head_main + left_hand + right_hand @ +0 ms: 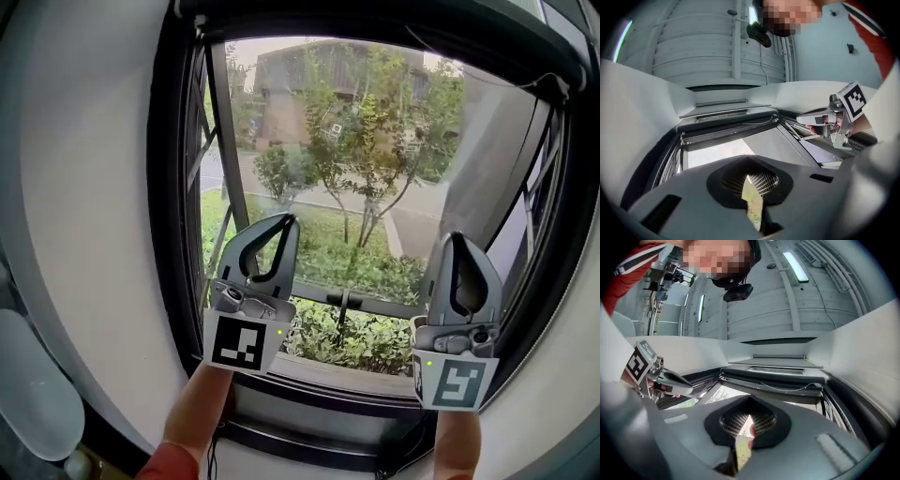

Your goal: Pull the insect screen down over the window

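The window (375,187) has a black frame, and through it I see trees and a lawn. The insect screen sits rolled up in a dark housing (375,21) along the top of the frame; this housing (726,127) (773,377) also shows in both gripper views, with a thin cord (790,389) hanging along it. No mesh covers the opening. My left gripper (284,223) points up in front of the left half of the window, jaws shut on nothing. My right gripper (457,240) stands upright at the right, also shut and empty. Both are below the housing and apart from it.
A black casement sash (211,169) stands open at the left, and a window handle (343,306) sits on the lower rail. White curved wall (94,206) flanks the frame. A pale rounded object (28,398) lies at the lower left.
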A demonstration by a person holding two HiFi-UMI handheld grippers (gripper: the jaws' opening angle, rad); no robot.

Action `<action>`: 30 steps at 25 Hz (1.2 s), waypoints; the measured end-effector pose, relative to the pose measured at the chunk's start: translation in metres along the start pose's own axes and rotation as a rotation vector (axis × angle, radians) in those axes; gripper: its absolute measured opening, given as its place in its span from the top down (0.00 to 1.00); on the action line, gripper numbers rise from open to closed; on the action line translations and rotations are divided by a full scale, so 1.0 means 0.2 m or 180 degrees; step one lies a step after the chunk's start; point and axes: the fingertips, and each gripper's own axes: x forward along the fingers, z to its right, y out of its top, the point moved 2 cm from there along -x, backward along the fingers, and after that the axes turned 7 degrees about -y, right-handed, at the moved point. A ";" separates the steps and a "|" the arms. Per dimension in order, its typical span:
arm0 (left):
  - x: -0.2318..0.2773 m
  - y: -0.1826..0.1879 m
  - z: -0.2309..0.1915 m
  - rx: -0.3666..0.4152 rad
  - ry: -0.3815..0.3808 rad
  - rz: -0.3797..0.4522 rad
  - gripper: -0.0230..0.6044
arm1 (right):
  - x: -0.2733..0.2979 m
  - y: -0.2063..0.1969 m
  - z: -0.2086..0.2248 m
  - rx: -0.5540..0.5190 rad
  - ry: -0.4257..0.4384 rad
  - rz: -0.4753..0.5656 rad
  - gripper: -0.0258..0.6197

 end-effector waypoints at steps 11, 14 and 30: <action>0.34 0.34 -0.21 0.0652 0.0101 0.0277 0.96 | 0.42 0.09 0.18 -0.0718 -0.0037 0.0100 0.95; 0.42 0.38 -0.27 0.0921 0.0115 0.0240 0.95 | 0.50 0.10 0.22 -0.0973 -0.0040 0.0099 0.95; 0.84 0.56 -0.50 0.2167 0.0059 -0.0275 0.85 | 0.97 0.14 0.45 -0.2146 0.0240 -0.0147 0.88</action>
